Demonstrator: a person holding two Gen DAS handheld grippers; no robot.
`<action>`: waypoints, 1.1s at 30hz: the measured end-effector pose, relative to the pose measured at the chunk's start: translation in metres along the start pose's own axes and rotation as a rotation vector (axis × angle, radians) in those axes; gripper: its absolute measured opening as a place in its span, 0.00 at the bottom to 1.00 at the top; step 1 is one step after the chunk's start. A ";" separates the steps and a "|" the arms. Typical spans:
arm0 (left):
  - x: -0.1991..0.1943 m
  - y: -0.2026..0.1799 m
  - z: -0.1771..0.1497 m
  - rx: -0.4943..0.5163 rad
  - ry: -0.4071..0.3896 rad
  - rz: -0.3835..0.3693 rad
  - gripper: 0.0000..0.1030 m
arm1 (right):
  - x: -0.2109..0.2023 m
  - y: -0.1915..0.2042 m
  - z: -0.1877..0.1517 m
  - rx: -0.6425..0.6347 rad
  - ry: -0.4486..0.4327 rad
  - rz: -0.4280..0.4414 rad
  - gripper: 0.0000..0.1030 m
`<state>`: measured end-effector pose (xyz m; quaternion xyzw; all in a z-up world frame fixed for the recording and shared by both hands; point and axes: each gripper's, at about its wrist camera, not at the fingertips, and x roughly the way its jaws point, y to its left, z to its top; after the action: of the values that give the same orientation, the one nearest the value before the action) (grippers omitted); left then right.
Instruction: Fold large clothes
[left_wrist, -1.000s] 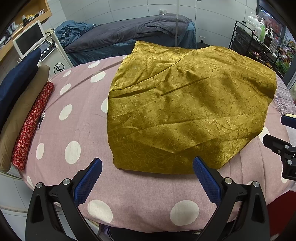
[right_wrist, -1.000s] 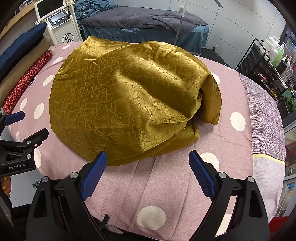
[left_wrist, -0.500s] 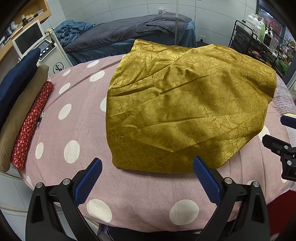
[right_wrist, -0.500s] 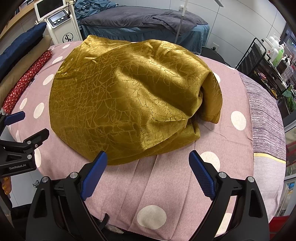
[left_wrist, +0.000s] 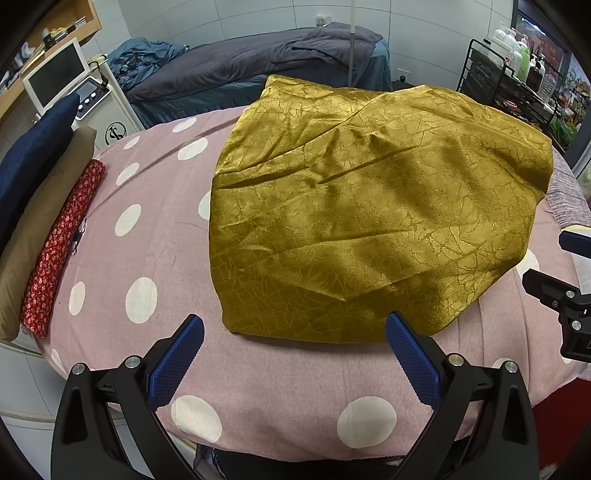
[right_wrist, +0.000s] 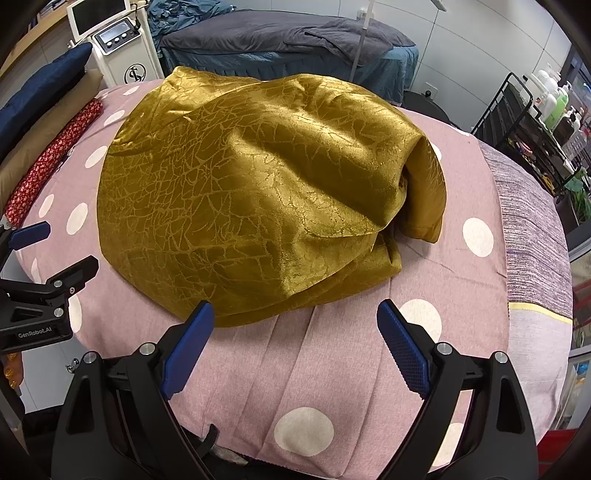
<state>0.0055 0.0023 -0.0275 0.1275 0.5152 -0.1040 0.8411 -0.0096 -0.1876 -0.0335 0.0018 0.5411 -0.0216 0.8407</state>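
Left view: my left gripper (left_wrist: 293, 354) is wide open, empty, and the gold cloth (left_wrist: 369, 206) fills mid-frame on the dotted bed (left_wrist: 155, 236). Looks slick and floppy, so I'd pinch the near hem.

Right view: right gripper (right_wrist: 295, 343) also gaping, holding nothing. The bunched fold at center right looks like the better corner to grab.

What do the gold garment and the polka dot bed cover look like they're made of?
Gold garment: probably satin-like jacquard; it shines and carries a woven crackle pattern. Polka dot bed cover: matte woven fabric, possibly cotton, lightly quilted judging by stitched lines.
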 end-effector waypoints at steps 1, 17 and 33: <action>0.001 0.000 0.000 -0.001 0.001 0.000 0.94 | 0.000 0.000 0.000 -0.001 0.001 0.000 0.86; 0.012 0.007 0.001 -0.012 0.014 0.001 0.94 | -0.003 0.003 0.006 -0.030 -0.028 0.053 0.86; 0.029 0.064 -0.002 -0.144 0.031 0.014 0.94 | 0.017 0.018 0.176 -0.218 -0.140 0.181 0.86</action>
<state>0.0364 0.0621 -0.0470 0.0716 0.5333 -0.0589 0.8408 0.1587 -0.1746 0.0237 -0.0420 0.4779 0.1130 0.8701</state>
